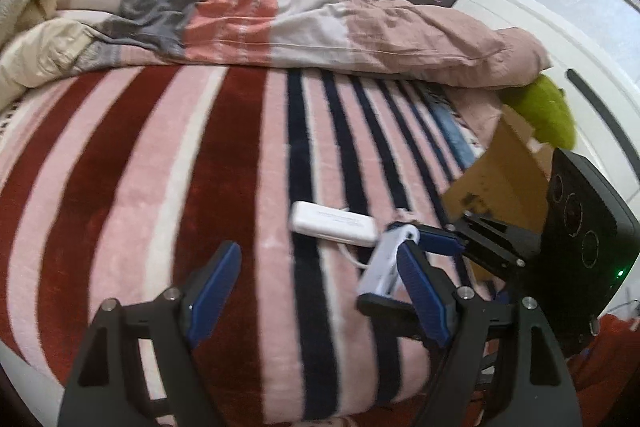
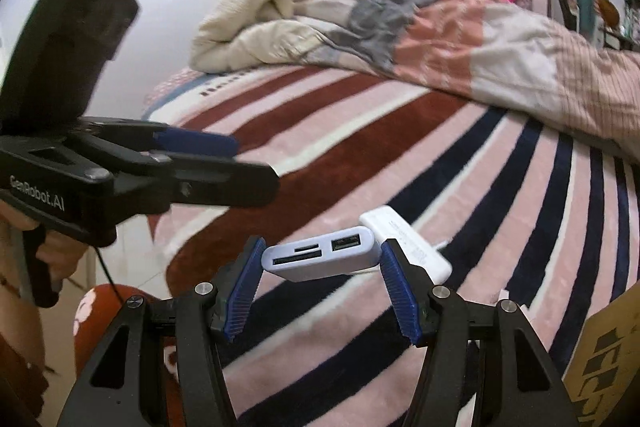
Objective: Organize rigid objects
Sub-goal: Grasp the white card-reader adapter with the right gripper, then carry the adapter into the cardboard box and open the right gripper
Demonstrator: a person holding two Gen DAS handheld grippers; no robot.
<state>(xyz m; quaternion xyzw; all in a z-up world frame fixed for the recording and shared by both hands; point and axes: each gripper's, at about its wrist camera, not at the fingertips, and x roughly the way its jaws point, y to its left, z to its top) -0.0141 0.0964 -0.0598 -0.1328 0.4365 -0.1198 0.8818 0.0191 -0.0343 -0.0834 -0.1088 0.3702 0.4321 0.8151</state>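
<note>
My right gripper is shut on a pale lilac card-reader adapter, its port end facing the camera, held above the striped blanket. In the left wrist view the same adapter sits between the right gripper's blue pads. A white rectangular hub with a thin white cable lies on the blanket just beyond; it also shows in the right wrist view. My left gripper is open and empty, low over the blanket left of the adapter; from the right wrist view it shows side-on.
A cardboard box stands at the bed's right edge, also in the right wrist view. A green plush lies behind it. A rumpled duvet covers the far bed. A cream blanket is bunched by the wall.
</note>
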